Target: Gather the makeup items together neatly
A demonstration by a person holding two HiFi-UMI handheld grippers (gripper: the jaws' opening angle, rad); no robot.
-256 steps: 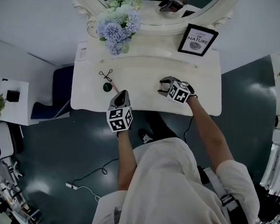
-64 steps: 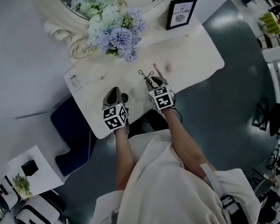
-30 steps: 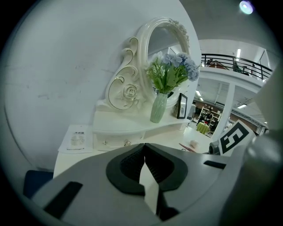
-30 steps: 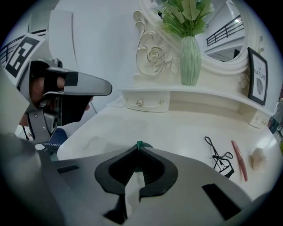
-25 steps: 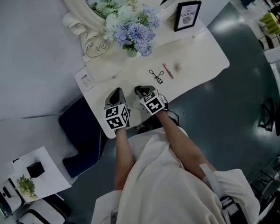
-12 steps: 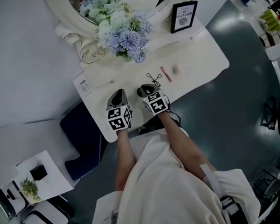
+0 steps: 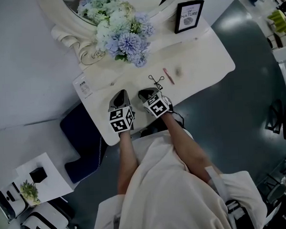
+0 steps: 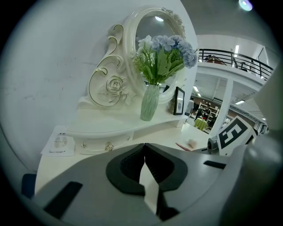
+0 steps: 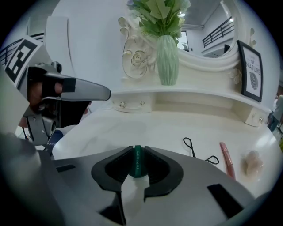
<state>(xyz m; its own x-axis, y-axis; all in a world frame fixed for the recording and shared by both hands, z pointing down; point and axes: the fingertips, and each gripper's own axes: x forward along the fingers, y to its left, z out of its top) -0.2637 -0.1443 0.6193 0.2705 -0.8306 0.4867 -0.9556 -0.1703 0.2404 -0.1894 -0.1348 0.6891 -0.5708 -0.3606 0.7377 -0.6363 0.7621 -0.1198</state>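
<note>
1. A green vase of blue and white flowers stands on the raised back ledge of the white tabletop, against the ornate mirror frame.
2. The right gripper sits over the front part of the tabletop, in front of the vase and slightly to its right in the head view. Its jaws have just been opening. A thin green item, seen edge-on, stands upright between them, and both jaw tips lie against its sides.
3. The left gripper is just beside the right one, in front of the vase and slightly to its left. Its jaws are closed tip to tip with nothing between them.
4. The other makeup items lie in front of the vase and to its right, close to one another in a loose row:
   - The black eyelash curler is the nearest of them to the vase, and the right gripper is near it.
   - The pink tube is just beside the curler, on the side away from the vase.
   - The pale puff is farthest from the vase, just beyond the tube.
5. A black picture frame stands on the ledge well to the vase's right.
6. A white leaflet lies flat to the vase's left.
</note>
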